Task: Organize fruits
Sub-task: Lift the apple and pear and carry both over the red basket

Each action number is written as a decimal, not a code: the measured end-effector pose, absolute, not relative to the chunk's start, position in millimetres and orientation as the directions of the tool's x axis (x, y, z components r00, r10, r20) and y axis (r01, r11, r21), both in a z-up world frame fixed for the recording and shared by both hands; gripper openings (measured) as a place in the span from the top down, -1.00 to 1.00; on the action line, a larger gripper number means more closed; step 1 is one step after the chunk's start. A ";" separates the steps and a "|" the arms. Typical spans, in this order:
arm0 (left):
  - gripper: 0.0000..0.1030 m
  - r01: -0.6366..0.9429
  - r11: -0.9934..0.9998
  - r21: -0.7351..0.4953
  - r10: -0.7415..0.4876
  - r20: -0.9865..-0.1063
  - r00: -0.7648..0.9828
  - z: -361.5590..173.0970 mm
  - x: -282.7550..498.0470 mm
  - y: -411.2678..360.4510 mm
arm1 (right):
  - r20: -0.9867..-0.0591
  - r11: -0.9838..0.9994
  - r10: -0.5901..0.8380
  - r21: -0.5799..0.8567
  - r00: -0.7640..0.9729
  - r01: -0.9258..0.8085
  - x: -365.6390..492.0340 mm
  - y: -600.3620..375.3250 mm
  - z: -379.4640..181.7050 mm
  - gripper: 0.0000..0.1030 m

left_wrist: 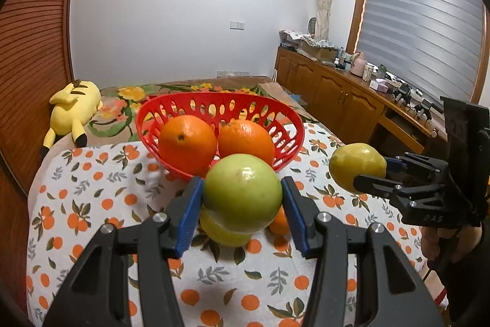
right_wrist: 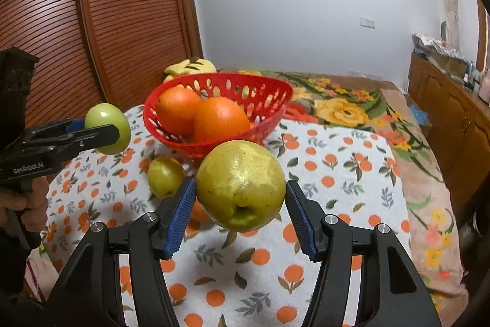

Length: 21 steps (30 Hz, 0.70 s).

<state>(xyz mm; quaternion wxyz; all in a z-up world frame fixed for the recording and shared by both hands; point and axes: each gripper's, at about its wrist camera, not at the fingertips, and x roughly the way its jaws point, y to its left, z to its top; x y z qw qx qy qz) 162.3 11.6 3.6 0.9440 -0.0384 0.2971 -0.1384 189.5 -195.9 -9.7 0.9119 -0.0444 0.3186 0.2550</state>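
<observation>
Left gripper (left_wrist: 242, 198) pinches a green apple (left_wrist: 242, 193) across its widest girth, blue ribbed pads on opposite flanks; the fruit is clear of the tablecloth (left_wrist: 92, 204), in front of the red plastic basket (left_wrist: 171, 109). Right gripper (right_wrist: 240, 192) clamps a yellow-green pear (right_wrist: 241, 184) the same way, pads at its broad middle, blossom end towards the camera, also held in the air just short of the basket.

Basket holds two oranges (left_wrist: 187, 140) side by side. A small yellow-green fruit (right_wrist: 166, 176) lies on the cloth beside the basket; something small and orange shows behind the held fruit, mostly hidden, so I cannot name it.

Handling judgement:
- Apple: firm, smooth, waxy-looking skin with a highlight on it, so probably slippery. Round shape gives the flat pads a small contact patch; grip at the equator, as now, looks the safest place.
- Pear: skin mottled and speckled, likely less slick. Probably the heavier of the two. Flesh may bruise under hard pressure, so no squeezing beyond what holds it.
- Both are rigid enough not to deform in the jaws, and both would roll if set on a slope.
- Basket wall is thin perforated plastic, likely light. It could skid or tip if a fruit is dropped against the rim. Free space looks to be in front of the oranges; lower rather than drop.
</observation>
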 end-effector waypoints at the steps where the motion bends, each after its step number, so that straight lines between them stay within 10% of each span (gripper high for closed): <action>1: 0.02 0.238 0.959 -0.153 -0.283 -0.548 0.787 5.0 163.2 12.2 | -0.600 0.865 0.438 0.080 0.669 -0.495 190.2 -195.1 -6.9 -0.19; 21: 0.02 0.224 0.964 -0.144 -0.266 -0.539 0.799 11.7 184.8 21.7 | -0.588 0.840 0.465 0.056 0.662 -0.540 228.9 -168.5 16.0 -0.19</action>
